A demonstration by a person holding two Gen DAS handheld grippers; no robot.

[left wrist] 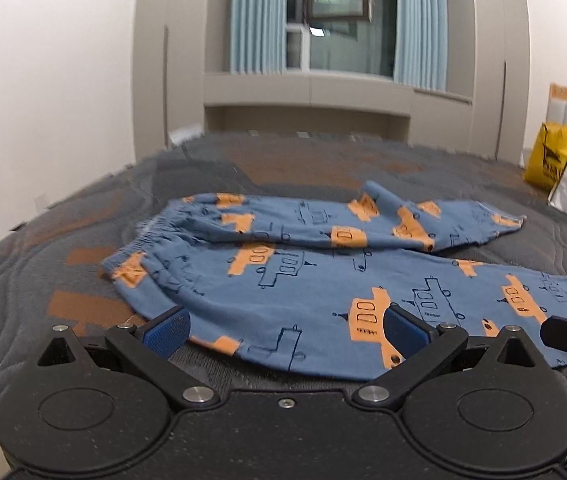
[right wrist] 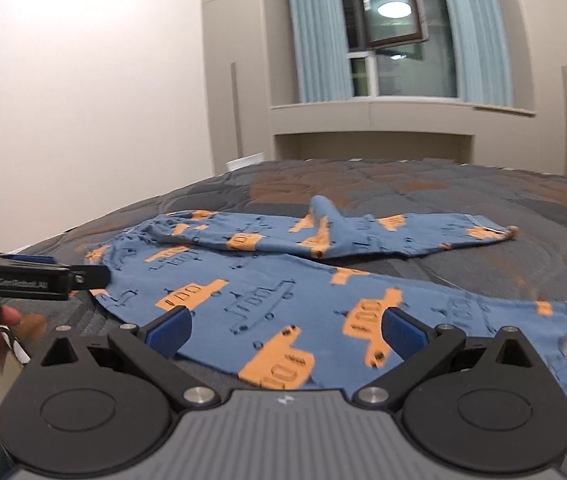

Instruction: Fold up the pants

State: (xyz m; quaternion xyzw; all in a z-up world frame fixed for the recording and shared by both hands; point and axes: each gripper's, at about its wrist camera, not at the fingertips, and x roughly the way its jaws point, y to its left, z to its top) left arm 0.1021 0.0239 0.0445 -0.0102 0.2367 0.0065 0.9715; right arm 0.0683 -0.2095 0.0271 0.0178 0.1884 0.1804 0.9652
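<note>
Lying flat on the bed [left wrist: 95, 216], the pants [left wrist: 303, 280] are spread with the waistband to the left and both legs running to the right, the far leg with a raised crease in the middle, which I judge is a good layout for bringing one leg over the other. Both tools hover at the near edge of the near leg, the left tool [left wrist: 287, 330] and the right tool [right wrist: 285, 330] each spread wide and pinching nothing, probably ready to take this edge. Motion blur softens the print, and the near cuff is partly cut off at the right in the left view, hidden behind the other tool.
</note>
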